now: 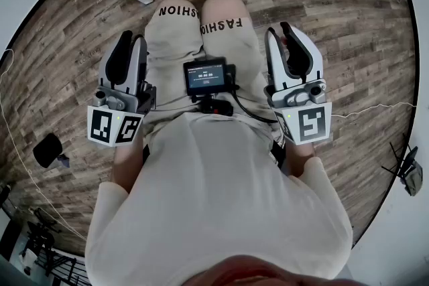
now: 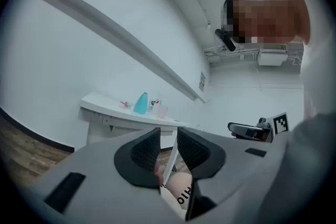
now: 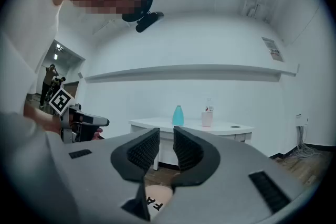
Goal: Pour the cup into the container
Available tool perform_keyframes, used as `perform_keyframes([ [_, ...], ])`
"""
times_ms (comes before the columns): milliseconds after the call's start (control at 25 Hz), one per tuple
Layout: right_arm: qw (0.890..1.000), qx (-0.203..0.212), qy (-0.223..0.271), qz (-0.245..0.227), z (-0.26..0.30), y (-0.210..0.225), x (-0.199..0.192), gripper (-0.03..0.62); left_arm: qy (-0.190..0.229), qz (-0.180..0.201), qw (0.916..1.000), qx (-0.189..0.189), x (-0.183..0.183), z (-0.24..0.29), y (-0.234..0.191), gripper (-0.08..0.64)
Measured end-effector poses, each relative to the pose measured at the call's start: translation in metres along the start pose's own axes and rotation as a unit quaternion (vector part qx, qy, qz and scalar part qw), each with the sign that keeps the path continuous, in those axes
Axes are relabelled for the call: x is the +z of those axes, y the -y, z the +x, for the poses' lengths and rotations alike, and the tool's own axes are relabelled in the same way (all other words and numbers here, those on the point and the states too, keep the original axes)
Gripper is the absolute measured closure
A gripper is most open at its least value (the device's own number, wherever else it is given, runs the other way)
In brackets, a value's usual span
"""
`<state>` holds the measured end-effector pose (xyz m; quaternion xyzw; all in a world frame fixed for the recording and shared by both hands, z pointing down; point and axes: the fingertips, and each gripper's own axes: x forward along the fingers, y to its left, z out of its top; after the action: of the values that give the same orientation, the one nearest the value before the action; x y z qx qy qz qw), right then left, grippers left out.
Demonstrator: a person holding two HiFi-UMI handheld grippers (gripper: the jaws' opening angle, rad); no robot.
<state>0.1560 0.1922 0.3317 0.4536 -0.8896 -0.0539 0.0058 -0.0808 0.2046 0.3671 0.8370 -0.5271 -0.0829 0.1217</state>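
Left gripper (image 2: 168,135), right gripper (image 3: 166,135) clenched empty, ribbed black pads (image 3: 144,151), rounded teal bottle (image 3: 178,116), pale cup (image 3: 207,119) on white table (image 3: 233,126)

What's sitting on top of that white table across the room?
A teal bottle, a pale cup and a small labelled bottle behind it. The cup hides that bottle's lower part.
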Motion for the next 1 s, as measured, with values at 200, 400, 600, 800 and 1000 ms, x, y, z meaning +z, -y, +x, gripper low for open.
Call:
perform_keyframes([
  [200,1.0,-0.007,-0.005,0.004,-0.002,0.002,-0.002,0.503,-0.002,-0.002,1.0,-0.005,0.002,0.002,0.003,0.446],
  [400,0.999,0.003,0.029,0.046,-0.002,0.002,0.012,0.5,0.003,0.004,0.9999,-0.009,0.002,-0.001,0.009,0.446],
  [600,0.999,0.007,0.035,0.033,-0.001,-0.003,0.023,0.499,0.002,-0.003,1.0,-0.008,-0.003,-0.01,0.013,0.447],
  [800,0.999,-0.001,0.02,0.037,-0.009,-0.004,0.01,0.498,-0.004,-0.003,1.0,-0.006,-0.004,-0.013,0.008,0.446],
  [1000,1.0,-0.024,-0.001,0.006,0.0,0.001,0.004,0.497,-0.015,0.009,0.9998,-0.002,-0.003,0.003,0.006,0.45],
])
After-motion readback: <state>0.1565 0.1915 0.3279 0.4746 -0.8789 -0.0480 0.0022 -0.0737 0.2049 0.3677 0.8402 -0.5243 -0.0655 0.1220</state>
